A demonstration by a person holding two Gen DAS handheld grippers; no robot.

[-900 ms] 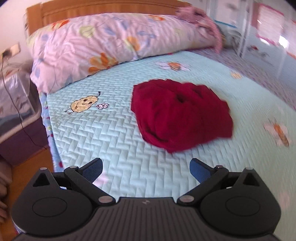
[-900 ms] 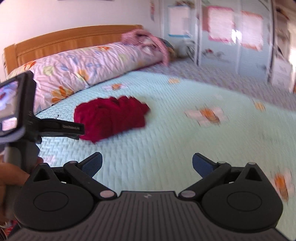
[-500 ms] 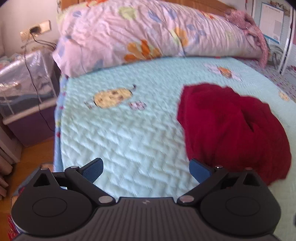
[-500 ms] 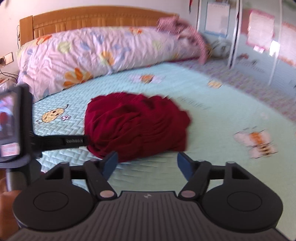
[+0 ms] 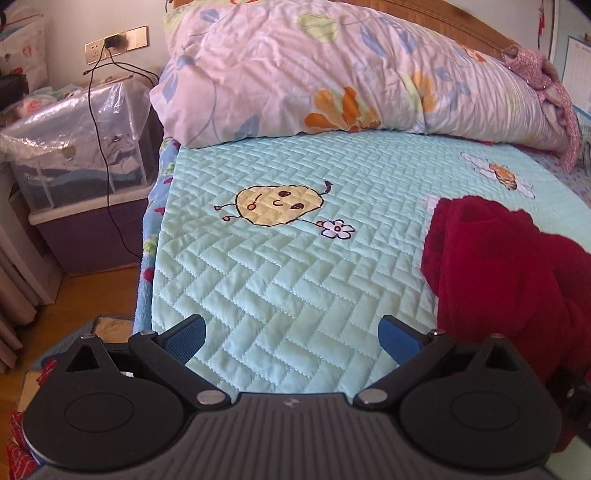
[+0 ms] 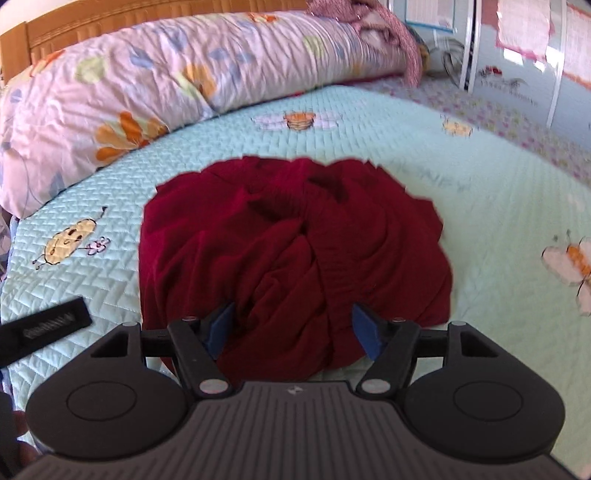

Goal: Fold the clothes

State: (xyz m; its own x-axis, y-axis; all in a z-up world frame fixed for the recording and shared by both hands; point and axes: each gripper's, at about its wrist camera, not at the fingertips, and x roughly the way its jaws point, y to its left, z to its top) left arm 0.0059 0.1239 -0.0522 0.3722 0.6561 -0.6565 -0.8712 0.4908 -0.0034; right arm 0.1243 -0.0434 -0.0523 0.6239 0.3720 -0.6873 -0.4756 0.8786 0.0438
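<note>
Bed with wooden headboard (image 6: pixel 110 22), which we find covered by a pale mint quilted bedspread (image 5: pixel 295 280) stitched with cartoon bees and flowers. On it we list: one crumpled dark red knit garment (image 6: pixel 295 251), mid-bed; one long rolled floral pink-lilac duvet (image 5: pixel 351 70) along the head end.

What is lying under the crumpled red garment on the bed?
The red garment lies on the light green quilted bedspread. Whether anything else is beneath it cannot be seen; the heap covers that spot.
</note>
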